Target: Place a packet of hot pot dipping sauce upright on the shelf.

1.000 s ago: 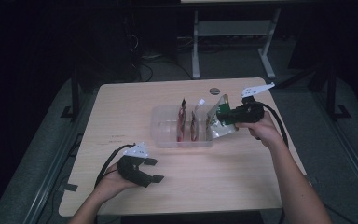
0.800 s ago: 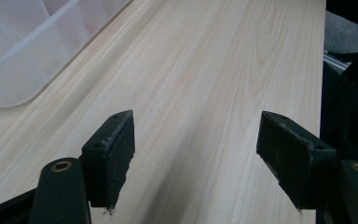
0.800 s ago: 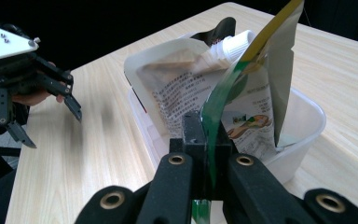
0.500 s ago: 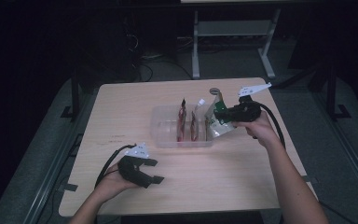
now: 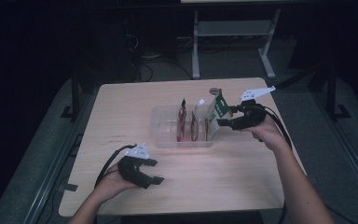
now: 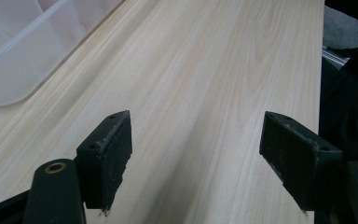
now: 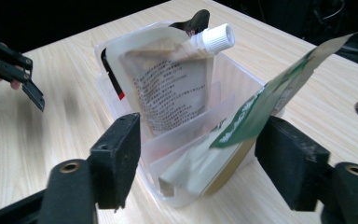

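Since the earlier frame the right gripper (image 5: 224, 116) has just been opening wide, leaving the green pouch (image 7: 256, 119) leaning in the clear bin's (image 5: 165, 126) right end, while the left gripper (image 5: 154, 171) rests wide open on the near desk (image 5: 223, 186).

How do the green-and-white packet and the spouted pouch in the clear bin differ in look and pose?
The green-and-white packet is flat with no cap; the spouted pouch carries a white screw cap at its top corner. The packet leans tilted against the end wall of the clear bin, nearest the right gripper, whose jaws have just been opening; the pouch stands nearly upright one slot further in. Both sit in the divided bin.
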Motion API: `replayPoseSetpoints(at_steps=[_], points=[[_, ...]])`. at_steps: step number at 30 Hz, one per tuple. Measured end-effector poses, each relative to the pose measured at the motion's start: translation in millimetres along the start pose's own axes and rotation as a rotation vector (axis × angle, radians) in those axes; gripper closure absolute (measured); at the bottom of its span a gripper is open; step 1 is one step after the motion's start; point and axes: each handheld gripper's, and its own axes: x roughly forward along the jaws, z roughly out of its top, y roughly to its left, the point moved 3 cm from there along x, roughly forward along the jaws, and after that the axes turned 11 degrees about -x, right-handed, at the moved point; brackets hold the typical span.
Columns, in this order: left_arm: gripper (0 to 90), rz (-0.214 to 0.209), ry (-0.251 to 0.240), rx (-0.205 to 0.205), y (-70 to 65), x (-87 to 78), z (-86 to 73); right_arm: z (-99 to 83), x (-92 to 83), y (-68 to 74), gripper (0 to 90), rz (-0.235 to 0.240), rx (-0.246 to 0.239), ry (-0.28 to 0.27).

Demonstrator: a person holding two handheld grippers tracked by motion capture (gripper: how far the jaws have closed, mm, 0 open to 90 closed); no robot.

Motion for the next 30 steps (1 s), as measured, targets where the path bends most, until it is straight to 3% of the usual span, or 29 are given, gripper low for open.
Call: replayPoseSetpoints(at_steps=[11,18,23,30], points=[[21.6,0.040,0.006,0.011,3.4,-6.9,-2.2,-17.0,-15.9,21.1,22.2,-0.069,-0.022,0.019],[21.4,0.081,0.006,0.021,8.5,-16.4,-11.8,-40.0,-26.2,30.6,21.3,-0.098,0.001,0.034],[21.4,0.105,0.006,0.000,13.2,-23.6,-28.6,-62.1,-29.7,42.6,21.0,-0.093,0.003,0.065],[21.4,0.134,0.029,-0.004,18.3,-24.1,-35.9,-90.2,-30.2,59.5,20.4,-0.058,-0.005,0.149]])
